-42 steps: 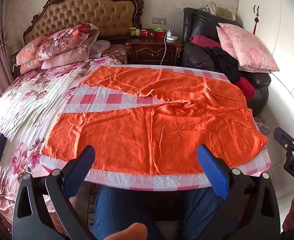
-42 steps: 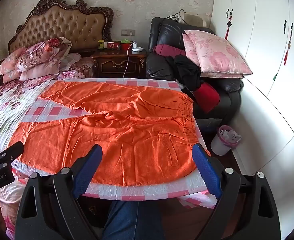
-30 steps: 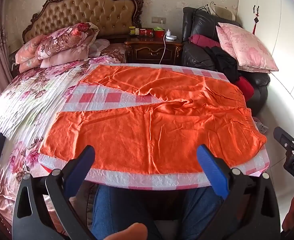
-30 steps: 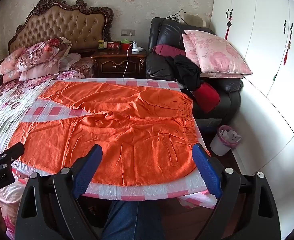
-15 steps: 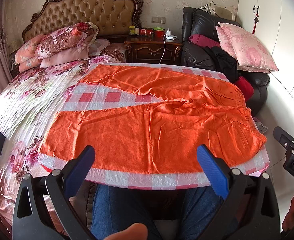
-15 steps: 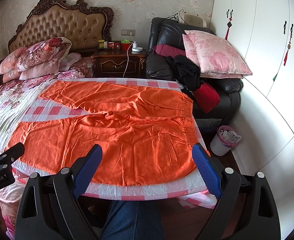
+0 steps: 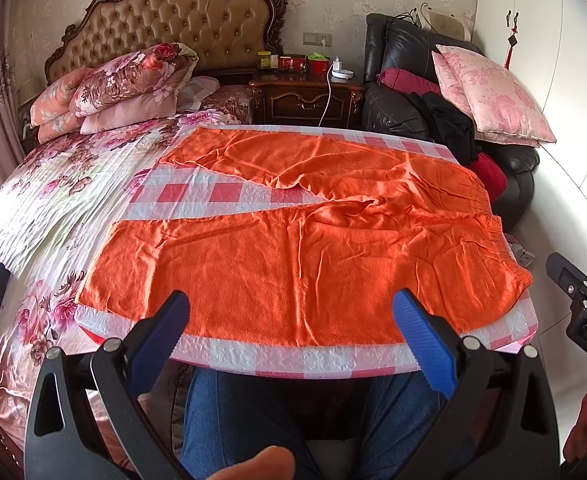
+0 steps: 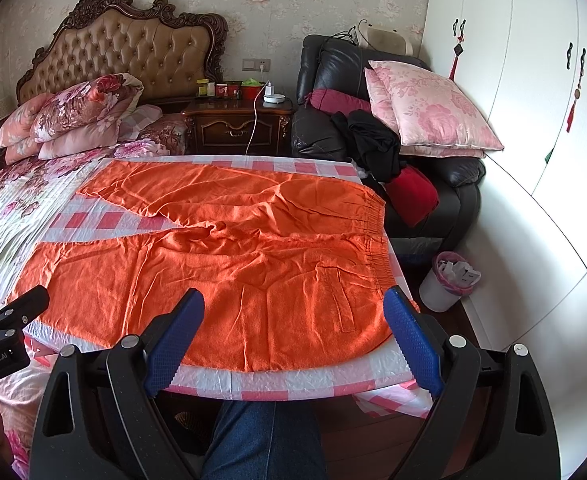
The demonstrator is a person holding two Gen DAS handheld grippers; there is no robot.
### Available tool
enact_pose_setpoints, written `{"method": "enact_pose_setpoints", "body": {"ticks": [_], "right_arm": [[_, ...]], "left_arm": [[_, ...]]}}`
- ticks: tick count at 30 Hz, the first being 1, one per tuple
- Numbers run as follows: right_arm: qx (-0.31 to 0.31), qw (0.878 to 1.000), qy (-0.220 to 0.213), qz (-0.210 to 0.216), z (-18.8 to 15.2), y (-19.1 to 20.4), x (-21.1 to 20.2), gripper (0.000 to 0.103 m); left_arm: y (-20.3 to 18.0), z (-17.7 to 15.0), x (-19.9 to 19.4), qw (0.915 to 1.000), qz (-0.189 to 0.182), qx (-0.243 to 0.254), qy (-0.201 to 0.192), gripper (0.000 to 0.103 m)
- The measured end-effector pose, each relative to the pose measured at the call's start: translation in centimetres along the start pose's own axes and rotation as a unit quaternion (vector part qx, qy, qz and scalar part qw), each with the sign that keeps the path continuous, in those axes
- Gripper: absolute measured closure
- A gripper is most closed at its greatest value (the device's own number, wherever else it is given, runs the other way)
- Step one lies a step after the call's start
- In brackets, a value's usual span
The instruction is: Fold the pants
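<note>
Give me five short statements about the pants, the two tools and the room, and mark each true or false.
1. The orange pants lie spread flat on the checked cloth. True.
2. The left tool is clamped on a pant leg. False: it is open and holds nothing.
3. The right tool is open. True.
4. The waistband points toward the headboard. False: it faces the black armchair side.
5. The pants are folded in half. False: both legs lie apart.
</note>
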State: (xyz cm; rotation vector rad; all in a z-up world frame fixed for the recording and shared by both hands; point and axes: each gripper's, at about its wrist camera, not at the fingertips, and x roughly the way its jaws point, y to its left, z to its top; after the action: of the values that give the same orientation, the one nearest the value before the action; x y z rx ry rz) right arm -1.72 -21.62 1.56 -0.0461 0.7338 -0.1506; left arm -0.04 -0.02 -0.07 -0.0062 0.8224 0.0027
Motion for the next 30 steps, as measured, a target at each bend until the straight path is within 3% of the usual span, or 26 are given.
{"method": "enact_pose_setpoints", "body": {"ticks": [10,17,23,26,28,30], "right_arm": [[-0.001,1.000,0.000,-0.001,0.1,0.0,0.0,0.015],[-0.001,1.000,0.004,-0.004,-0.3,-0.4,0.5,0.015],[-0.017,0.999,0.003,-0.036,-0.8,0.2,1.7,0.015],[-0.020,0.999,0.012,-0.046,-1.0,0.1,3.0,0.015],[-0.019,0.998,0.024,-0.048,-1.1,-0.2,4.3,0.015],[-0.015,0.998,0.040,-0.040,-1.2,-0.5,5.6,0.015]], "left_arm": [[0.0,0.0,0.0,1.0000,0.000,0.000,0.001,0.002],[-3.1,-0.1,-1.2,1.0000,-0.001,0.000,0.004,0.001],[-3.4,-0.6,-0.3,1.0000,0.004,0.002,0.000,0.002],[-3.4,-0.6,2.3,0.9986,0.009,0.012,0.051,0.001],[-3.5,-0.7,3.7,0.9935,0.019,0.024,0.109,0.001],[-3.8,-0.5,5.0,0.9932,0.016,0.026,0.113,0.001]]}}
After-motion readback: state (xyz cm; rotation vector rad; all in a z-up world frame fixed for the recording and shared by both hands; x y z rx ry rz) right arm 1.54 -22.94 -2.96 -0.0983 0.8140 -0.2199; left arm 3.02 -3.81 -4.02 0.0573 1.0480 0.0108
